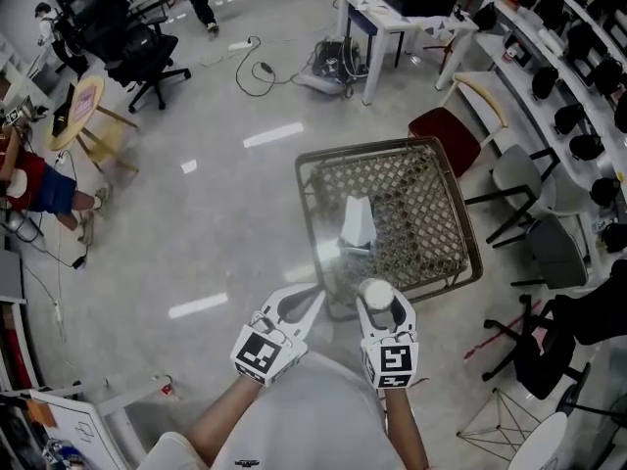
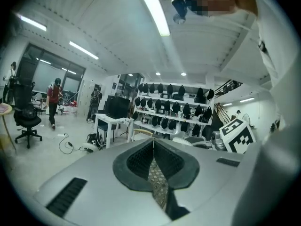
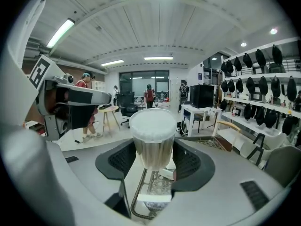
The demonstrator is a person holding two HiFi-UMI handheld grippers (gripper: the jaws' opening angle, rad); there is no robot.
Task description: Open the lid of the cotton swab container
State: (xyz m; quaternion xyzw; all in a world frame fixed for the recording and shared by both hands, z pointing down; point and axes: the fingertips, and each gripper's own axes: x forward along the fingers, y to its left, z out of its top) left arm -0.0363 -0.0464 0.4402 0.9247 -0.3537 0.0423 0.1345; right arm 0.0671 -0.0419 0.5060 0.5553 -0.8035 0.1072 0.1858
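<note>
So the person's still at the setup part of this one. The clear plastic cotton swab container with the round white top (image 3: 152, 135) is clamped and held up in the air, but the white lid looks like it's still on, so the actual opening hasn't happened yet imo. The right gripper (image 1: 380, 307) has its jaws parted just enough to squeeze the container's lower body, pads pressing on both sides and the white top poking up past the fingertips. The left gripper (image 1: 313, 300) sits just to the left of it, jaws pressed fully together with nothing in them. The next move probably needs the left one to open up and grab the lid while the right keeps the body steady. The woven-top metal-framed table (image 1: 302, 204) is below and ahead of both.
</note>
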